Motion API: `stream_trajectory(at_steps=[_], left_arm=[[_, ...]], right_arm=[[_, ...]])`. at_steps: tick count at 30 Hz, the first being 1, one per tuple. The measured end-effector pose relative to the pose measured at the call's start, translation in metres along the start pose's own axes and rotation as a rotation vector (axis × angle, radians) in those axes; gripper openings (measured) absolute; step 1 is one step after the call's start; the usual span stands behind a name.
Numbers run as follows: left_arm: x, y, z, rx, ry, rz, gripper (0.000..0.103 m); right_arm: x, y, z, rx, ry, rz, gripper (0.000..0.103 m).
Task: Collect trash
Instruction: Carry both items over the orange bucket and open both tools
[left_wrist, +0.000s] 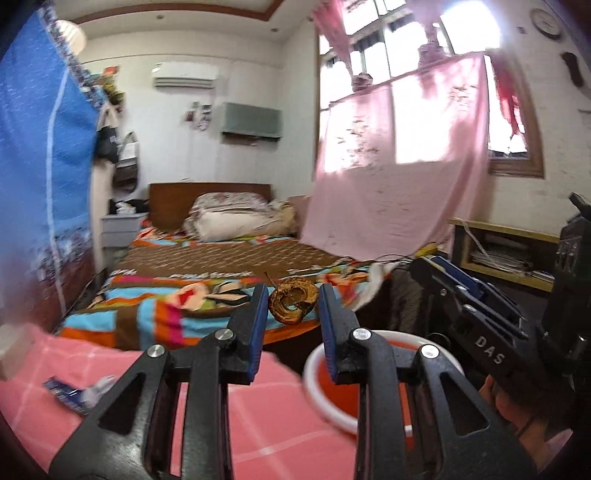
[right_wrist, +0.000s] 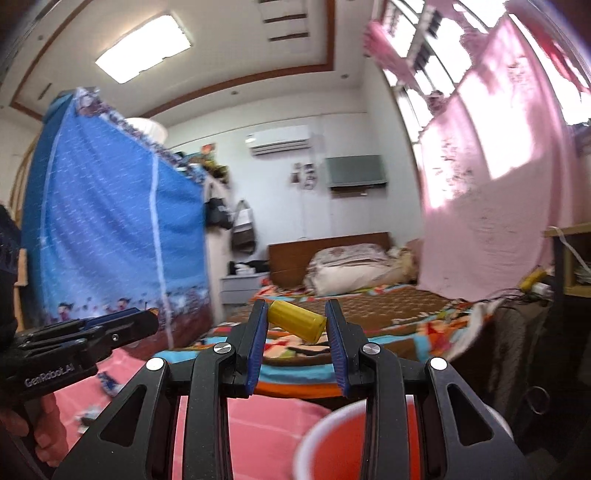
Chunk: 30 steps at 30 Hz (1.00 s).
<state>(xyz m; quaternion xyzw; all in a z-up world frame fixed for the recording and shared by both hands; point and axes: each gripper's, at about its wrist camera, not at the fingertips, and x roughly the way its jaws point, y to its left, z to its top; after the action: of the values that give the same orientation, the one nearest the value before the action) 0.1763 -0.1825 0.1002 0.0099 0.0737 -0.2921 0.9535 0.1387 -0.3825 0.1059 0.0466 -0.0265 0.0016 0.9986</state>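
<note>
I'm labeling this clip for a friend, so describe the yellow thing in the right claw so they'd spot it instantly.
In the right wrist view, find the bed with the bright patchwork cover, then the two blue-padded fingers in front of it. Pinched crosswise between them is a small yellow cylinder, tilted, with a capped end. It is the only plain yellow piece against the cover's busy pattern.

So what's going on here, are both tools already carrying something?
Yes. A person holds a tool in each hand over a pink cloth. The left tool is shut on a brown, dried-out fruit peel, and the right tool is shut on a small yellow cylinder. Both are held up in the air, with a red bin with a white rim just below them. Neither piece has been dropped in yet.
</note>
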Motion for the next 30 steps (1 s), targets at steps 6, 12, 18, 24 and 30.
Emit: stream_trajectory(at_steps=[6, 12, 18, 24, 30], left_arm=[[0.028, -0.037, -0.004, 0.047, 0.042, -0.096, 0.031], [0.066, -0.056, -0.016, 0.014, 0.182, -0.140, 0.031], [0.097, -0.063, -0.030, -0.032, 0.318, -0.156, 0.031], [0.115, -0.066, -0.044, -0.075, 0.405, -0.162, 0.031], [0.126, -0.069, -0.054, -0.104, 0.466, -0.164, 0.031]], right_arm=[[0.001, -0.037, -0.007, 0.038, 0.066, -0.102, 0.029], [0.009, -0.069, -0.020, 0.108, 0.178, -0.143, 0.029], [0.017, -0.087, -0.034, 0.183, 0.285, -0.144, 0.029], [0.023, -0.098, -0.049, 0.225, 0.377, -0.141, 0.029], [0.031, -0.106, -0.059, 0.242, 0.450, -0.131, 0.030]])
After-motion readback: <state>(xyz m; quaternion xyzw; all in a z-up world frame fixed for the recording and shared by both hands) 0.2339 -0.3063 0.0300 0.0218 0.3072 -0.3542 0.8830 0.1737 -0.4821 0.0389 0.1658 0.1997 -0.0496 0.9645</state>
